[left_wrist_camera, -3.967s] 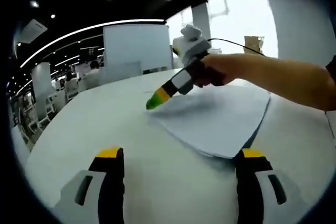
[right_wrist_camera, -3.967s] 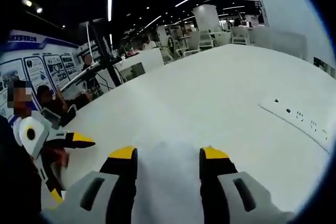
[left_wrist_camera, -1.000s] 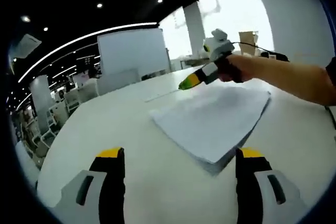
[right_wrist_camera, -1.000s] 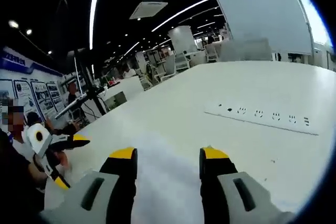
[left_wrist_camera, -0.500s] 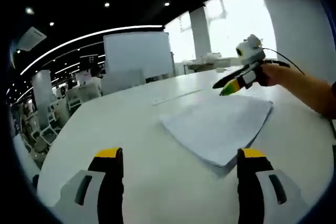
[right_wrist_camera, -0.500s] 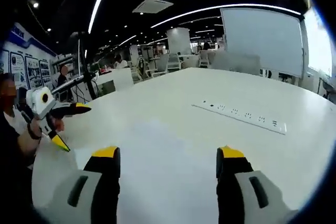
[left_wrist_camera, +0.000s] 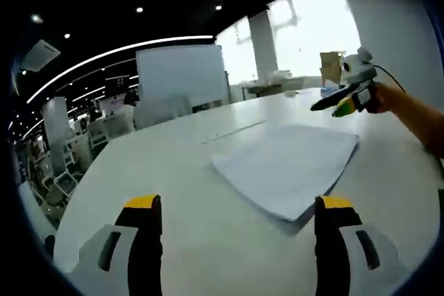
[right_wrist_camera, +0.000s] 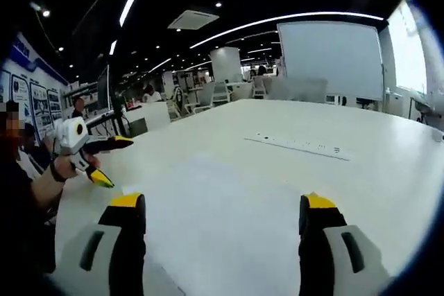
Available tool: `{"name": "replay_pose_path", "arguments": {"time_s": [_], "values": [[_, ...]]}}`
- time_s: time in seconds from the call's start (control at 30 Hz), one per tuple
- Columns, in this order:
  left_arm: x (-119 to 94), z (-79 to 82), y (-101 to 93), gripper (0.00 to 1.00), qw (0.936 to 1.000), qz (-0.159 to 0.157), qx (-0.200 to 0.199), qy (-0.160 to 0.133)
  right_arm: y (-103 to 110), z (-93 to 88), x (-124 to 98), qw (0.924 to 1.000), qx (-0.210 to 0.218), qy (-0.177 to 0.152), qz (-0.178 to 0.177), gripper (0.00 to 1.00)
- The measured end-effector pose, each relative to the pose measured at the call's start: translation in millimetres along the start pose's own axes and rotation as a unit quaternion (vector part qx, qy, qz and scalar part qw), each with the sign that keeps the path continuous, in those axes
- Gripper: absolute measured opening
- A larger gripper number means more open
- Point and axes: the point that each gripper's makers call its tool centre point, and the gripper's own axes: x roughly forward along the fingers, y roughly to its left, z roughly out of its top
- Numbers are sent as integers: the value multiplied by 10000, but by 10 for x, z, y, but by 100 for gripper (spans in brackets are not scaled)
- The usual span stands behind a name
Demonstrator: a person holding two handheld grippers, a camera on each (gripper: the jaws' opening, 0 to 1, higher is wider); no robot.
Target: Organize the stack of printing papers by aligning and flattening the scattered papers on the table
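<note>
The paper stack (left_wrist_camera: 288,171) is seen lying flat on the white table (left_wrist_camera: 159,171), ahead of the left gripper (left_wrist_camera: 236,206), whose jaws are spread wide with nothing between them. The right gripper (right_wrist_camera: 218,206) is likewise held wide open and empty above the stack. The sheets are judged light, thin and slippery, easily creased or fanned, so the edges and corners are best nudged and squared from both sides rather than pinched.

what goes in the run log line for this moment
paper stack: flat on table | left tongs: open, short of stack | right tongs: open, lifted above stack
</note>
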Motion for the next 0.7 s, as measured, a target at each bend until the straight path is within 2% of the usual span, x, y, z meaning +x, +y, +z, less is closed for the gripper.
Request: {"name": "replay_pose_path", "arguments": {"time_s": [0.33, 0.7], "values": [[-71, -8, -70, 96, 10000, -52, 12, -2, 138, -272, -361, 9998, -70, 113, -175, 90], [-213, -19, -176, 97, 9998, -140, 133, 39, 232, -507, -790, 9992, 4, 80, -400, 90]]}}
